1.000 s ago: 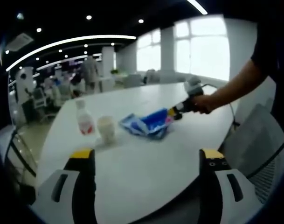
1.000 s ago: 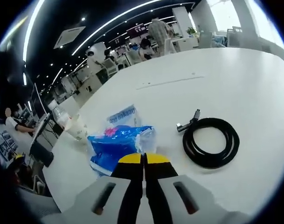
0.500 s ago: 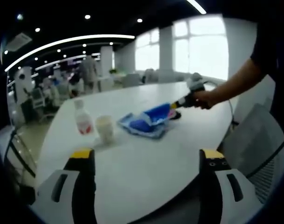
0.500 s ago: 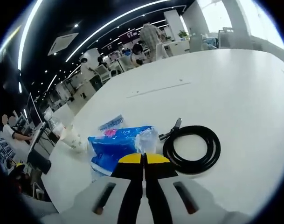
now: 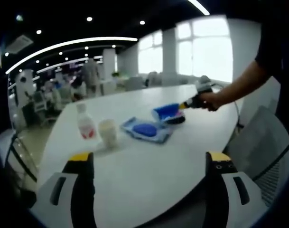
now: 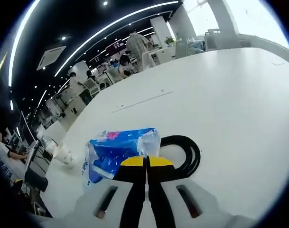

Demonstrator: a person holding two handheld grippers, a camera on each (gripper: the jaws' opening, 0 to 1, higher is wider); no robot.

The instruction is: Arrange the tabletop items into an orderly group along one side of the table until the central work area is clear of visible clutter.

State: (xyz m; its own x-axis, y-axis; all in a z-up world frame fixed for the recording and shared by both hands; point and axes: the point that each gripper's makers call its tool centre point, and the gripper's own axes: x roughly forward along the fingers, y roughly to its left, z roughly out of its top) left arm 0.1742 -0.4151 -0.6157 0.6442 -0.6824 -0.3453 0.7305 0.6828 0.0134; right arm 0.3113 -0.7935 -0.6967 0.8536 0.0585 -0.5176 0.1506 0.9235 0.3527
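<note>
Right gripper is clamped shut on the blue plastic pack, lifted off the white table just over the black cable coil. It looks light, soft and crinkly, so an edge pinch should do, though it may sag. Left gripper hangs wide open, empty.

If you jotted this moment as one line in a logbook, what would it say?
right tool: shut on blue packet, lifted over black cable coil | left tool: open, idle | bottle, cup, flat blue pack: on table
</note>
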